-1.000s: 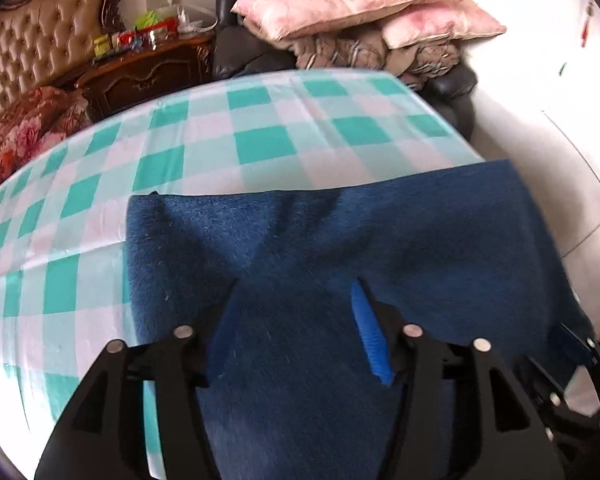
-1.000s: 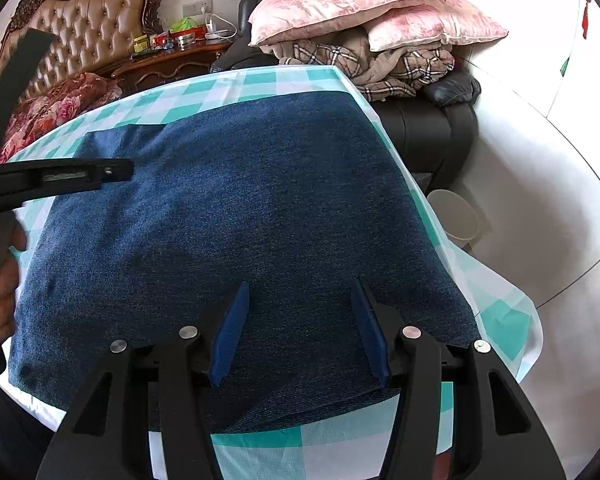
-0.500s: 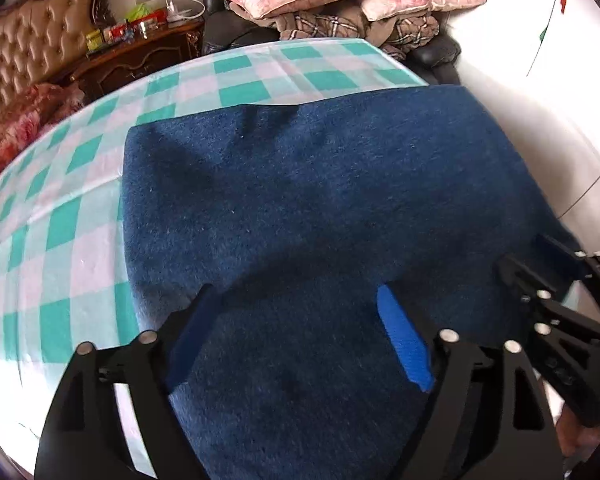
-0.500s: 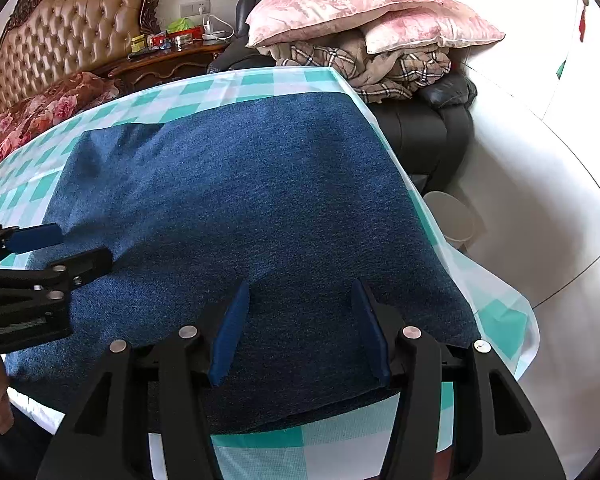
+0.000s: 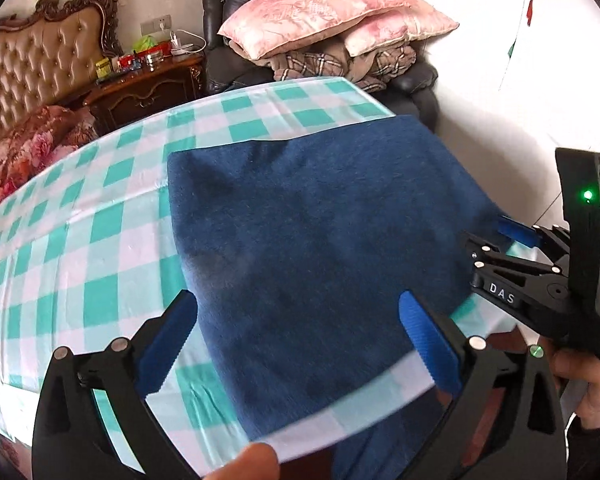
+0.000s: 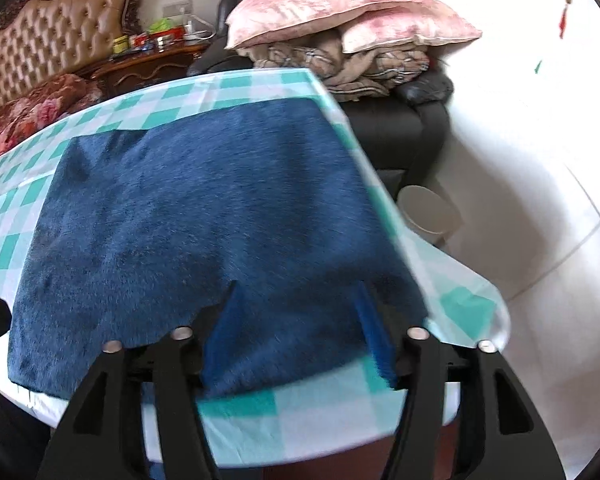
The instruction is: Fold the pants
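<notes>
Dark blue folded pants (image 5: pixel 320 220) lie flat on a table under a teal-and-white checked cloth (image 5: pixel 80 240). My left gripper (image 5: pixel 296 308) hovers over the pants' near left part. Its jaws are opening wide, and only flat cloth shows below them. My right gripper (image 6: pixel 296 296) hangs just above the pants (image 6: pixel 204 208) near their front right corner. Its jaws are opening too, and the pads press on nothing. From the left wrist view the right gripper (image 5: pixel 500 236) shows at the pants' right edge, held by a hand (image 5: pixel 588 376).
The table's near edge (image 6: pixel 300 440) runs just under both grippers. A black armchair (image 6: pixel 404 120) piled with pink pillows (image 5: pixel 320 12) stands beyond the table. A white bin (image 6: pixel 428 212) sits on the floor at the right. A nightstand (image 5: pixel 140 88) and a bed stand at the back left.
My left gripper has drawn back toward the table's near edge and risen, and its jaws have spread wide. My right gripper has lifted slightly and its jaws have widened. The pants have stayed flat.
</notes>
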A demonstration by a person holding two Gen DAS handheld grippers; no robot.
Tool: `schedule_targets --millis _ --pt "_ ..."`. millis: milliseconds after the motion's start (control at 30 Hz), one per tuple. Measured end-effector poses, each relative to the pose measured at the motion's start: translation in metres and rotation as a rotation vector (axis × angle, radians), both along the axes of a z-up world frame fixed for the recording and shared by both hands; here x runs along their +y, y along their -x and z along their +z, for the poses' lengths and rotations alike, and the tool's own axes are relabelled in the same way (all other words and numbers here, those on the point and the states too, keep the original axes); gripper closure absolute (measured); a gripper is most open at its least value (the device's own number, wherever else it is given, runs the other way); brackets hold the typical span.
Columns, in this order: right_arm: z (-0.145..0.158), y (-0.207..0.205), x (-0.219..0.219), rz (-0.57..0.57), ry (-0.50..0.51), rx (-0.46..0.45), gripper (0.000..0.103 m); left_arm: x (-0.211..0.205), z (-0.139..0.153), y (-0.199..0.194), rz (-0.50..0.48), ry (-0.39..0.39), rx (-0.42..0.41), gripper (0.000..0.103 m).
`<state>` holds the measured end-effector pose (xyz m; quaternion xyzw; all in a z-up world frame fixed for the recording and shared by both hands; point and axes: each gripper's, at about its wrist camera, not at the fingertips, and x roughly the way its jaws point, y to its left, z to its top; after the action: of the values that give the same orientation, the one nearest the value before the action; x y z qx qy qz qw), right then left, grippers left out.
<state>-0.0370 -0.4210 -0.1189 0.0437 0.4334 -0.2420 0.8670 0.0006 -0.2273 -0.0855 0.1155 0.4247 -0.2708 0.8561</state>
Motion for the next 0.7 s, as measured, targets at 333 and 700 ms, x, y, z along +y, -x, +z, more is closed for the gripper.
schedule_targets --millis 333,700 --pt "0.052 0.06 0.006 -0.072 0.025 -0.073 0.023 0.005 0.027 0.024 0.036 0.016 -0.004 0.002" --pt "0.07 0.072 0.018 -0.051 -0.01 -0.105 0.023 0.014 0.041 0.029 0.064 0.018 -0.019 0.002"
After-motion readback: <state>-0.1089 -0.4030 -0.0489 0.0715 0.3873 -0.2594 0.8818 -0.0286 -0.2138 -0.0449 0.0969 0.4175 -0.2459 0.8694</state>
